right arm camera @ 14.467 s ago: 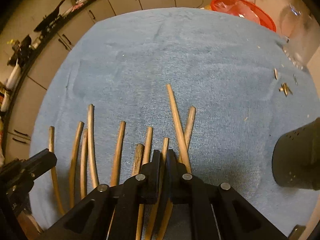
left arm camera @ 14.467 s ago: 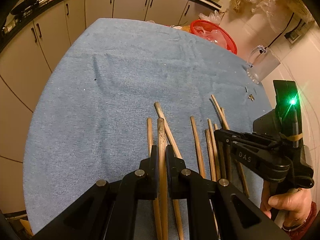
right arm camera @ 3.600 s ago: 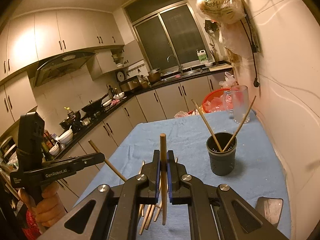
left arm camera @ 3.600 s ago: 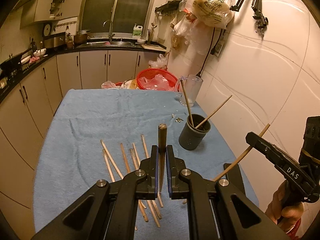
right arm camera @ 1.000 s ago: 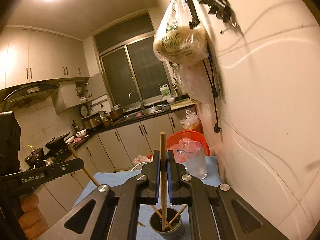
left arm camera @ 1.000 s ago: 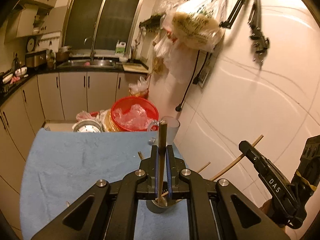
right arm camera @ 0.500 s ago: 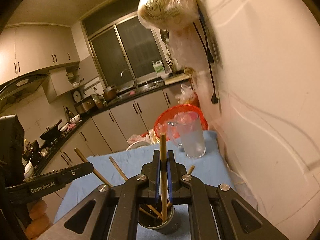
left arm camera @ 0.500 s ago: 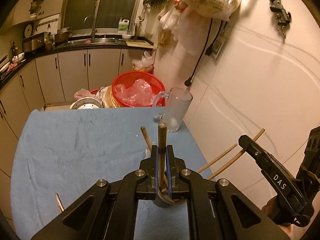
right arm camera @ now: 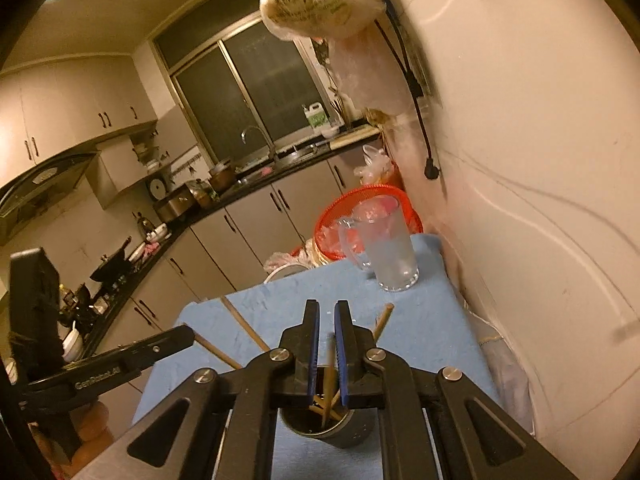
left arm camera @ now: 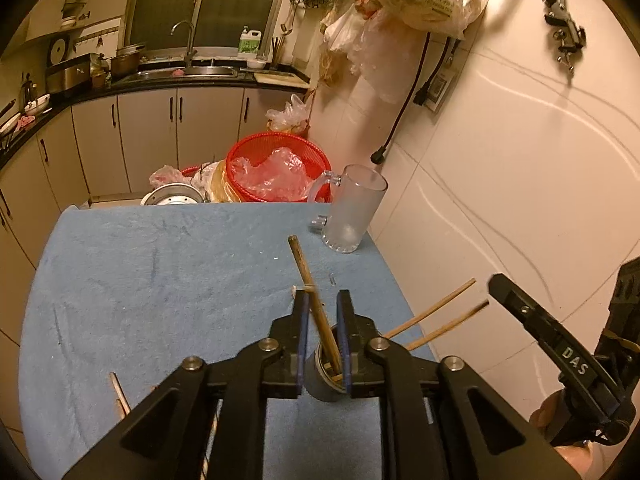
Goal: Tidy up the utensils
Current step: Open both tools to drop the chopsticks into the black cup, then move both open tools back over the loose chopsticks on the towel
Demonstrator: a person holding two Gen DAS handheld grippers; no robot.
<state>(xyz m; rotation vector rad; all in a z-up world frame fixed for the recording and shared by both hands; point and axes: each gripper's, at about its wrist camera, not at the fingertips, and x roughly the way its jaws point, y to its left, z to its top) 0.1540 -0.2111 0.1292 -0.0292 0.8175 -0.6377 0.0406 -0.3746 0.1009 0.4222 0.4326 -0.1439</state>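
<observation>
A dark cup [left arm camera: 320,390] stands on the blue towel near the right edge, with several wooden chopsticks [left arm camera: 436,312] leaning out of it. My left gripper [left arm camera: 323,294] hangs just above the cup with its jaws opening. A chopstick [left arm camera: 306,272] leans loose between them, its lower end in the cup. My right gripper [right arm camera: 327,305] is over the same cup [right arm camera: 352,432], jaws parting. A blurred chopstick [right arm camera: 330,360] slides down between its pads into the cup, gripped by neither. Each gripper shows side-on in the other's view, the right gripper [left arm camera: 498,280] and the left gripper [right arm camera: 186,334].
A frosted glass mug [left arm camera: 352,216] stands at the towel's far right corner, with a red basket [left arm camera: 276,172] behind it. The wall runs close along the right. Loose chopsticks [left arm camera: 120,396] lie on the blue towel [left arm camera: 160,280] at the near left. A hand [right arm camera: 94,420] holds the left gripper.
Both grippers sank toward the cup. The left jaws parted and its chopstick tipped over to the left. The right gripper's chopstick slipped down below its fingertips.
</observation>
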